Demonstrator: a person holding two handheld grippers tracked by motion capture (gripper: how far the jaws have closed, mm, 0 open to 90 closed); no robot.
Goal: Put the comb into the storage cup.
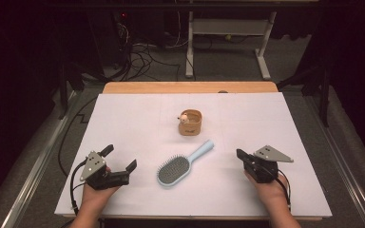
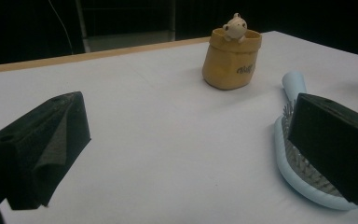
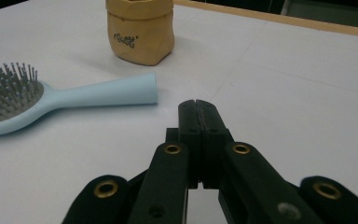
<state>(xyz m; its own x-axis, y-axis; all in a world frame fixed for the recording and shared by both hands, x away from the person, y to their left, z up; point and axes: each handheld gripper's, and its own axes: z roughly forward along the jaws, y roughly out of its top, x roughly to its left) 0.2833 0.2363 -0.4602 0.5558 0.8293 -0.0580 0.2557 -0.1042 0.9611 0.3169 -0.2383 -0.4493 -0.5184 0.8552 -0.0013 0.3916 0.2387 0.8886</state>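
table: a white sheet [image 1: 138,123] covers the top; a strip of wood [image 1: 190,87] shows at the far edge, at 12 o'clock in the high view.
hairbrush: a light blue hairbrush [image 1: 180,164] lies flat near the middle of the sheet, bristles up. its head is at 7 o'clock and its handle points to 1 o'clock, toward the pouch. it is between the two grippers and no gripper touches it.
hairbrush, other views: in the left gripper view the hairbrush [image 2: 291,161] is at 4 o'clock, partly behind one jaw. in the right gripper view the hairbrush [image 3: 51,100] is at 9 o'clock, and the end of the handle is just to the left of the jaw tips.
pouch: a small tan pouch [image 1: 191,122] stands upright beyond the brush, near the handle end but apart from it. it has dark letters on its side, too small to read.
figure: a small pale toy figure [image 1: 184,117] looks over the rim of the pouch; it is clearer in the left gripper view [image 2: 235,27].
left gripper: the left gripper [image 1: 121,159] is at 8 o'clock of the brush, held by the left hand [image 1: 95,192]. its jaws stand wide apart and nothing is between them; they point to the brush head, near it but apart.
right gripper: the right gripper [image 1: 239,153] is at 3 o'clock of the brush, held by the right hand [image 1: 266,187]. in the right gripper view [image 3: 197,103] its jaws are pressed together, with nothing between them, and it is above the bare sheet.
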